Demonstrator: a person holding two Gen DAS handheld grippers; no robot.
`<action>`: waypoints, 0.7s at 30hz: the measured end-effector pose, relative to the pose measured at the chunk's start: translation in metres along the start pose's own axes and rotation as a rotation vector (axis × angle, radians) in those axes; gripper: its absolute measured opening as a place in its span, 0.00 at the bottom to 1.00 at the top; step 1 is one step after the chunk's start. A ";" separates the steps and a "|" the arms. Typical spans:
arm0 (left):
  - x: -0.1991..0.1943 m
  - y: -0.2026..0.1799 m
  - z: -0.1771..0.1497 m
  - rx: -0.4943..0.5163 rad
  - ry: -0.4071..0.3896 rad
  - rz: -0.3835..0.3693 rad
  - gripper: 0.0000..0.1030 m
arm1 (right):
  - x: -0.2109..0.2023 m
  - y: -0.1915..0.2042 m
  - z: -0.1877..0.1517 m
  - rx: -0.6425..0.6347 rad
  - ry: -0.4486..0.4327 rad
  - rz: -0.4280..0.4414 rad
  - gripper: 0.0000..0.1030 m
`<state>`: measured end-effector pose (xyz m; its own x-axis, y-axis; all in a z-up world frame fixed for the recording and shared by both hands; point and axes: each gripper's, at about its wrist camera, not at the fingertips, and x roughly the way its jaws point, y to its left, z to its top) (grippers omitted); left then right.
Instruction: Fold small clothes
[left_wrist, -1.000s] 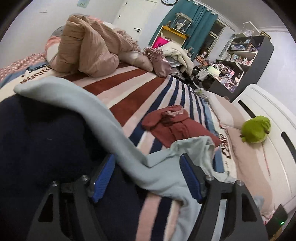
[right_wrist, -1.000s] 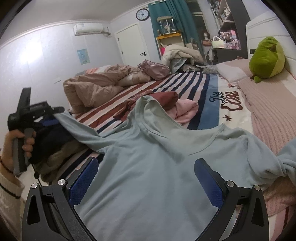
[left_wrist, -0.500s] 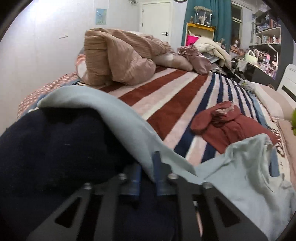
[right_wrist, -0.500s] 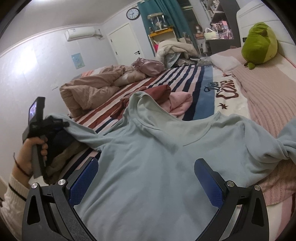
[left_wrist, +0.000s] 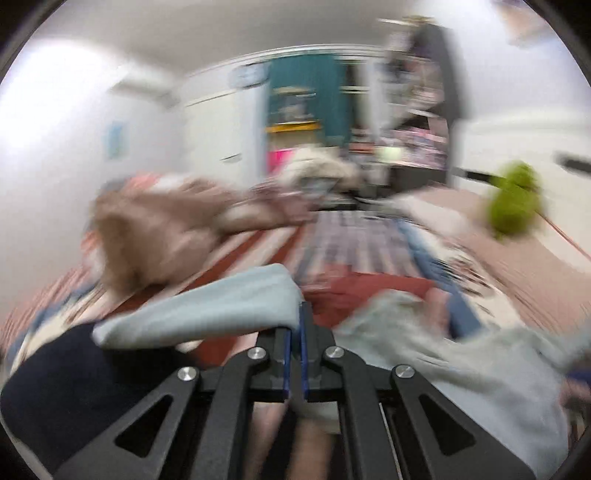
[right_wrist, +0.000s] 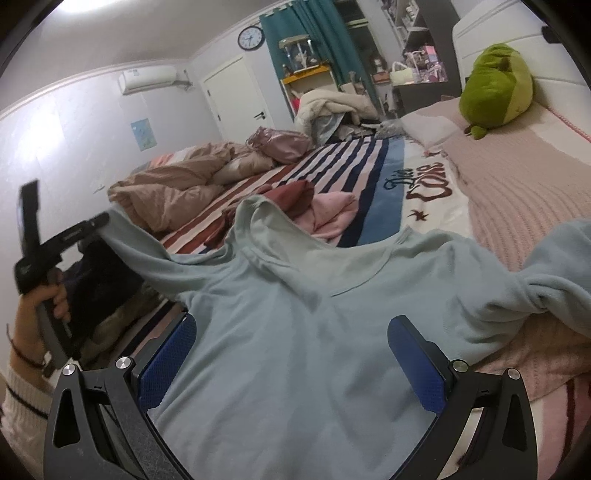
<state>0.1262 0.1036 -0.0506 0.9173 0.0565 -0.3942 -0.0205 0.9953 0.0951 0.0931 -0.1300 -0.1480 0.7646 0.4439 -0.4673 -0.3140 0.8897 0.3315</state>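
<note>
A light blue long-sleeved shirt (right_wrist: 295, 332) lies spread on the striped bed, neck toward the far end. My left gripper (left_wrist: 294, 328) is shut on its left sleeve (left_wrist: 207, 310) and holds it lifted; it also shows in the right wrist view (right_wrist: 92, 225) at the left, with the sleeve stretched from it. My right gripper (right_wrist: 291, 354) is open wide over the shirt's body, one pad on each side, holding nothing. The right sleeve (right_wrist: 546, 280) is bunched at the right. The left wrist view is heavily blurred.
A dark red garment (right_wrist: 291, 195) and a pink one (right_wrist: 332, 210) lie beyond the shirt. A dark navy pile (left_wrist: 74, 384) sits at the left. A crumpled beige duvet (right_wrist: 177, 192), a green plush toy (right_wrist: 495, 85) and a pink blanket (right_wrist: 524, 184) lie on the bed.
My left gripper closed on the left sleeve and has lifted it up fast, swinging the camera upward. My right gripper stayed open over the shirt, tilting slightly.
</note>
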 end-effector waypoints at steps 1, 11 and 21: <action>0.003 -0.017 -0.003 0.032 0.044 -0.097 0.02 | -0.002 -0.002 0.000 0.004 -0.007 -0.005 1.00; 0.044 -0.088 -0.092 0.006 0.454 -0.569 0.57 | -0.009 -0.014 0.006 -0.034 -0.031 -0.094 1.00; -0.050 0.027 -0.081 -0.183 0.155 -0.211 0.92 | 0.060 0.079 0.020 -0.305 0.159 0.055 0.87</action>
<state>0.0475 0.1345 -0.1025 0.8378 -0.1548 -0.5236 0.0793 0.9833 -0.1639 0.1252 -0.0355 -0.1331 0.6521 0.4817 -0.5854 -0.5245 0.8442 0.1105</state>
